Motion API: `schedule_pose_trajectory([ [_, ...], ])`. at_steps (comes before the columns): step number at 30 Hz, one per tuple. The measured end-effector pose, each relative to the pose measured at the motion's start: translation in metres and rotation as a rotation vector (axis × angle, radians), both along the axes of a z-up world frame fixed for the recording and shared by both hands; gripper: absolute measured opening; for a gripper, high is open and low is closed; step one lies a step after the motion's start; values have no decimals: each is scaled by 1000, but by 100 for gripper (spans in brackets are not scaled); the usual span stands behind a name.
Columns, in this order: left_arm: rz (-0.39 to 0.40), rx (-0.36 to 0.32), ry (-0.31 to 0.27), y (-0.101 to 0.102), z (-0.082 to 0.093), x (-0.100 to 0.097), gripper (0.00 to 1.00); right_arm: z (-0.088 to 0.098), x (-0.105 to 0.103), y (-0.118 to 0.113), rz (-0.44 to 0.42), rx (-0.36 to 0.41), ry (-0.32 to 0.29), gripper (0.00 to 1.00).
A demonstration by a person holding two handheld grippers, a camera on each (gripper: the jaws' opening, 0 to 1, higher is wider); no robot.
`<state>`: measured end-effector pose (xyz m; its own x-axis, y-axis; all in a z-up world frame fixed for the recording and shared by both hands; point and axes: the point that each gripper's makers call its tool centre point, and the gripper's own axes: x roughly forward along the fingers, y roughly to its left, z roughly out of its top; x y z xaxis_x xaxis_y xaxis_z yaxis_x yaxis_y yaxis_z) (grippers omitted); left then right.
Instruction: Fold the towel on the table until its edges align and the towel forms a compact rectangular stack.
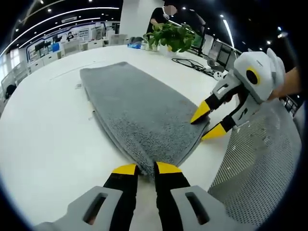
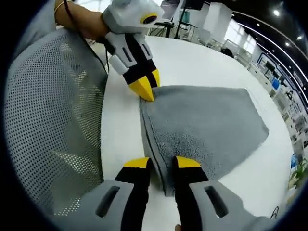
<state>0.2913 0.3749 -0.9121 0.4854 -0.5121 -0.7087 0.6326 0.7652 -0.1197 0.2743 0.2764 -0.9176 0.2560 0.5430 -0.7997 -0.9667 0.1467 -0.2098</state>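
A: Where is the towel [image 1: 139, 113]?

B: It lies folded in layers on the white table [image 1: 43, 139], running from the upper left to the bottom centre of the left gripper view. In the right gripper view the towel [image 2: 207, 127] fills the centre and right, with its layered edge toward the left.

A: How does the left hand-held gripper [image 1: 146, 168] stand?

B: Its yellow-tipped jaws rise from the bottom of its own view, set narrowly apart at the near corner of the towel. The corner sits in the gap; I cannot tell whether they pinch it. In the right gripper view the left hand-held gripper [image 2: 144, 87] comes down from the upper left, tips together at the far corner of the towel.

A: And the right hand-held gripper [image 2: 162, 162]?

B: Its jaws are slightly apart with the folded edge between them; whether it grips is unclear. In the left gripper view the right hand-held gripper [image 1: 208, 121] enters from the right, jaws parted, one tip on the towel's edge.

A: Anything else?

B: A mesh chair back [image 2: 53, 120] at the left, and a plant [image 1: 171, 36] at the top.
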Motion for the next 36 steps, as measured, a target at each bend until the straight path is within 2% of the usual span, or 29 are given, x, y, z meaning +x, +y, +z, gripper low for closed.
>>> schedule_pose_trajectory([
  [2, -2, 2, -2, 0, 0, 0, 14, 1, 1, 0, -3, 3, 19, 17],
  [6, -12, 21, -20, 0, 1, 1, 16, 2, 4, -2, 1, 5, 18, 11],
  [12, -45, 60, -78, 0, 11, 2, 20, 2, 6, -3, 11, -6, 24, 8],
  [14, -89, 159, -154, 5, 19, 6, 20, 3, 7, -4, -10, 1, 46, 7],
  [15, -117, 210, -217, 5, 26, 9, 20, 4, 8, -4, -23, 5, 63, 6],
  [16, -124, 236, -253, 5, 31, 10, 21, 3, 10, -4, -32, 8, 77, 5],
  [17, -132, 254, -282, 3, 38, 10, 22, 2, 9, -4, -56, 15, 116, 5],
  [19, -191, 278, -344, -8, 49, 7, 23, 3, 11, -3, -75, 18, 152, 5],
  [23, -357, 277, -337, -33, 42, -12, 23, 2, 13, -3, -100, 14, 203, 4],
  [25, -410, 278, -299, -40, 34, -20, 22, 1, 14, -3, -144, 24, 239, 4],
  [26, -421, 261, -247, -44, 28, -26, 22, 2, 13, -3, -138, 24, 239, 4],
  [27, -425, 243, -239, -48, 26, -26, 22, 2, 12, -3, -153, 32, 261, 4],
  [32, -451, 294, -241, -50, 15, -17, 23, 2, 14, -4, -200, 66, 338, 4],
  [36, -454, 334, -238, -44, 8, -10, 22, 2, 12, -3, -204, 79, 333, 4],
])
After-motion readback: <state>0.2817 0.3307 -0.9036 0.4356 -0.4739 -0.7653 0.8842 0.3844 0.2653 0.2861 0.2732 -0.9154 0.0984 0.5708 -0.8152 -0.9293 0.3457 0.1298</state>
